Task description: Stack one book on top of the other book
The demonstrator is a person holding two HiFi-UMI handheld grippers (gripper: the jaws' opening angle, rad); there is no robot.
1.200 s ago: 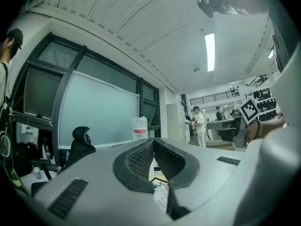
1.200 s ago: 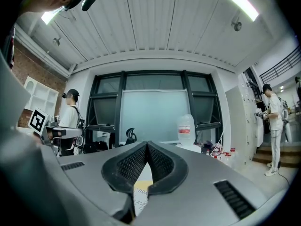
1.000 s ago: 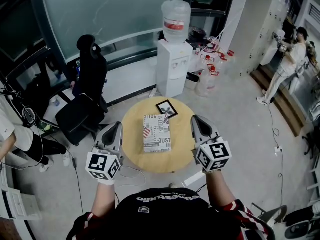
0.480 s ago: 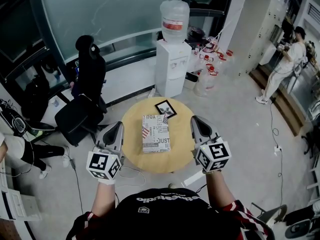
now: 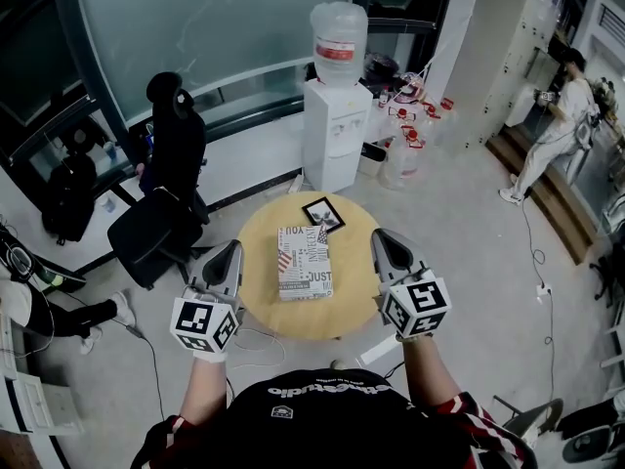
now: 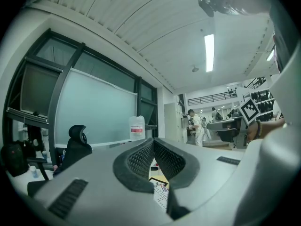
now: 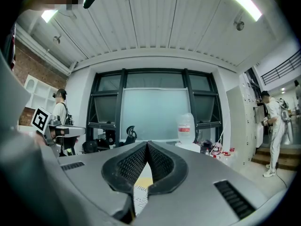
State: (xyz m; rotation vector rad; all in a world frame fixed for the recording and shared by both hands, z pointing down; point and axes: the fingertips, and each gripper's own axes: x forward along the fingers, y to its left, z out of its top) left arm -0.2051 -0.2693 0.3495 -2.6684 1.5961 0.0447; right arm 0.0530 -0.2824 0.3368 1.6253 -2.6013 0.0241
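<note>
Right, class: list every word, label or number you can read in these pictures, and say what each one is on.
"JUST": on the patterned book, near its right edge.
"YOU": same book, upper right corner.
Its other print: too small.
Red label on the water bottle: too small.
White print on the shirt: upside down, blurred.
The small dark book: nothing legible.

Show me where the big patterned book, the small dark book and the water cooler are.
big patterned book point(image 5: 305, 262): head view, middle of its cover.
small dark book point(image 5: 324, 212): head view, centre of its cover.
water cooler point(image 5: 336, 135): head view, front of its white cabinet.
</note>
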